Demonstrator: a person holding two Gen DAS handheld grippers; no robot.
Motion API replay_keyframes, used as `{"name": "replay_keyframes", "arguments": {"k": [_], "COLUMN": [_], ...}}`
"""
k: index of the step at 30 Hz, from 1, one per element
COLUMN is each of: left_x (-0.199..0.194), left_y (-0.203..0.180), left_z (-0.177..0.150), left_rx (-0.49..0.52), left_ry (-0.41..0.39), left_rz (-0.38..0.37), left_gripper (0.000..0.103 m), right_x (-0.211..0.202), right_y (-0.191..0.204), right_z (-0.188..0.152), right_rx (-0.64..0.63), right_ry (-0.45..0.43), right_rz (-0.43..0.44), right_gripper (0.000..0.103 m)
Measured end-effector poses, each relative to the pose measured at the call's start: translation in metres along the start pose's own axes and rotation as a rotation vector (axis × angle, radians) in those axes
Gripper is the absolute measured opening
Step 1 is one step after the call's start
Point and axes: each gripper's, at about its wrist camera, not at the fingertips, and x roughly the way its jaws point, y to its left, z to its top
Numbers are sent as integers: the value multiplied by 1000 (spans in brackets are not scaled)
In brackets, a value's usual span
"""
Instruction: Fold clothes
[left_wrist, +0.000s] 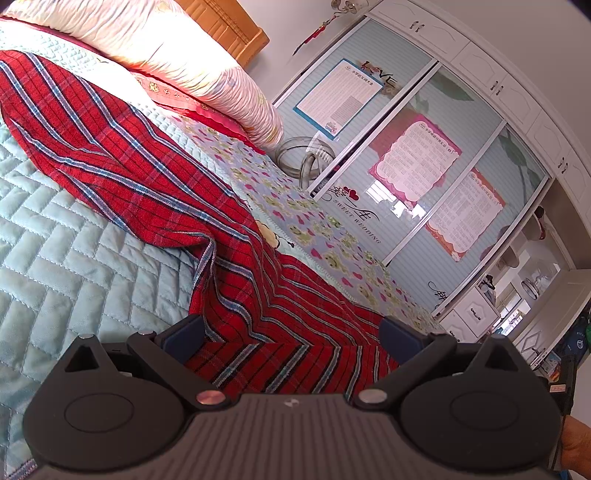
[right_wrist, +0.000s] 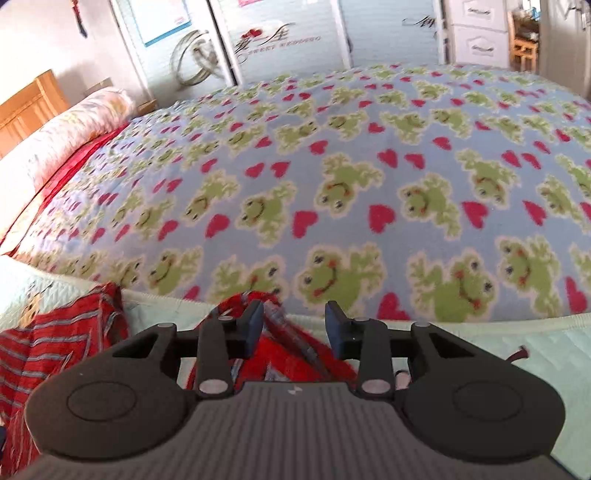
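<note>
A red plaid garment (left_wrist: 122, 155) with blue and white stripes lies spread across the bed, running from the far left toward my left gripper (left_wrist: 291, 339). That gripper is open, its blue-padded fingers wide apart, with the cloth's near end lying between and under them. In the right wrist view a bunched part of the same red plaid garment (right_wrist: 288, 354) sits between the fingers of my right gripper (right_wrist: 294, 325), which is open with a moderate gap. More of the garment (right_wrist: 55, 339) lies at the lower left.
The bed has a pale blue quilted cover (left_wrist: 55, 258) and a frog-and-heart blanket (right_wrist: 332, 184). Pillows (left_wrist: 177, 62) and a wooden headboard (right_wrist: 26, 107) are at the head end. A sliding-door wardrobe (left_wrist: 424, 166) with posters stands beyond the bed. A hand (left_wrist: 576, 443) shows at the right edge.
</note>
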Motion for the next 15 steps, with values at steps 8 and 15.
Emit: {"name": "replay_keyframes", "arguments": {"k": [8, 15], "left_x": [-1, 0], "left_y": [1, 1], "left_z": [0, 0], "left_rx": [-3, -7], "left_ry": [-2, -3], "left_rz": [-1, -2], "left_gripper": [103, 103], "right_x": [8, 7], "right_y": [17, 32], "right_z": [6, 7], "right_rx": [-143, -233], "right_ry": [17, -12], "right_rz": [-52, -163], "right_gripper": [1, 22]}}
